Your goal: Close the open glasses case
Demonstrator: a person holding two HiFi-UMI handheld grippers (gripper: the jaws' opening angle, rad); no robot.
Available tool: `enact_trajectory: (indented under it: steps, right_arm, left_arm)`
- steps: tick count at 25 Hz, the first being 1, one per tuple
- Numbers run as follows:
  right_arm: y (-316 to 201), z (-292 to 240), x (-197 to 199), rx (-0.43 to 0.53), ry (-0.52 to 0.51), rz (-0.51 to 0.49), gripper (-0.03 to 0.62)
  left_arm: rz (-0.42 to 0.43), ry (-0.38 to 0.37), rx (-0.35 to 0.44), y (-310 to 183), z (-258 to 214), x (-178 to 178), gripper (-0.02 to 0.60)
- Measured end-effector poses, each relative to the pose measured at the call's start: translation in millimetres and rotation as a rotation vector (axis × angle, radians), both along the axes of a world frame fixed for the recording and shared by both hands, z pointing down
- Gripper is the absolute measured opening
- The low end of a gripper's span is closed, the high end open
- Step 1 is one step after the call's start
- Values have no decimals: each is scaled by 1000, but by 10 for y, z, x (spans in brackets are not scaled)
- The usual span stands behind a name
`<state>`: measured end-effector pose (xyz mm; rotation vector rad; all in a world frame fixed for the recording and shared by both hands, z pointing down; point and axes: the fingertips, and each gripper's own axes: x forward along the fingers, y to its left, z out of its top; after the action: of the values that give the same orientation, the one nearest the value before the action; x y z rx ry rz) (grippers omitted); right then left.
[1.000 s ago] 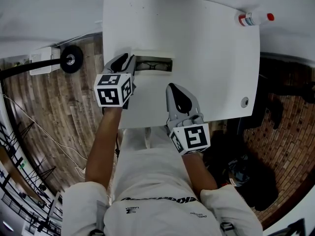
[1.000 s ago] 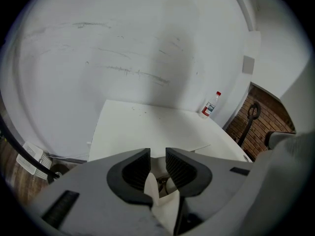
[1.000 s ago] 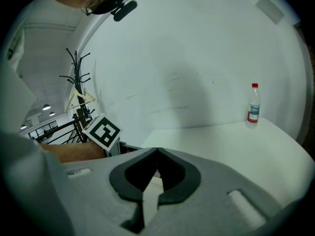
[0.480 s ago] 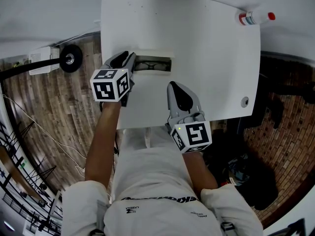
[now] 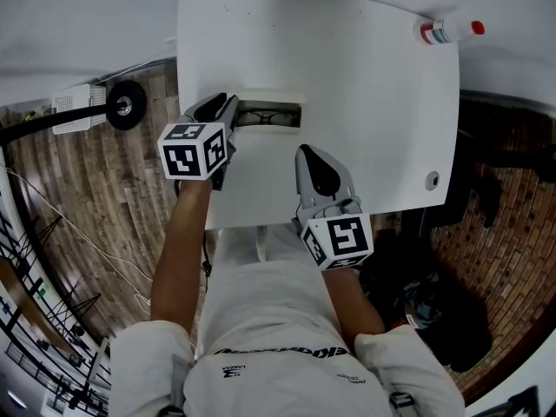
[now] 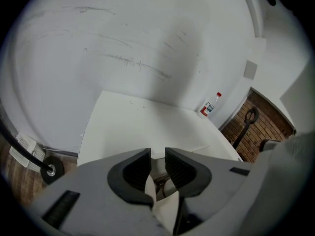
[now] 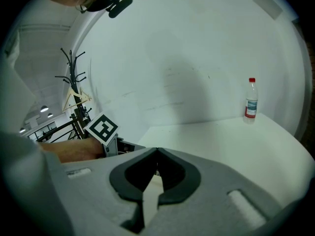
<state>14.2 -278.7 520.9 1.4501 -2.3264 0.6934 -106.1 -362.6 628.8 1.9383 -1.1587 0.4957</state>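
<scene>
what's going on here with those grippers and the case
A person holds a gripper in each hand over a white table. The left gripper, jaws slightly apart, sits at the left end of the open glasses case, with the glasses lying inside. The right gripper is shut and empty, nearer the person. The case is not yet closed.
</scene>
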Motion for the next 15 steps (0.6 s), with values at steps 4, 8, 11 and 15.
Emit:
enact_trajectory:
  steps: [4, 8, 11, 15]
  right_arm:
    - [5, -29, -1, 4, 1, -3, 0]
    - [22, -52, 6, 6, 5, -6, 0]
    - [27, -57, 3, 6, 5, -5, 0]
    - [40, -78, 14, 10, 6, -6, 0]
  left_arm:
    - [-4, -3, 0, 18, -12, 0, 83]
    - [-9, -6, 9, 34, -20, 2, 80]
    - [-3, -8, 14, 45, -18, -6, 80]
    - [-3, -11, 25, 61, -26, -5, 78]
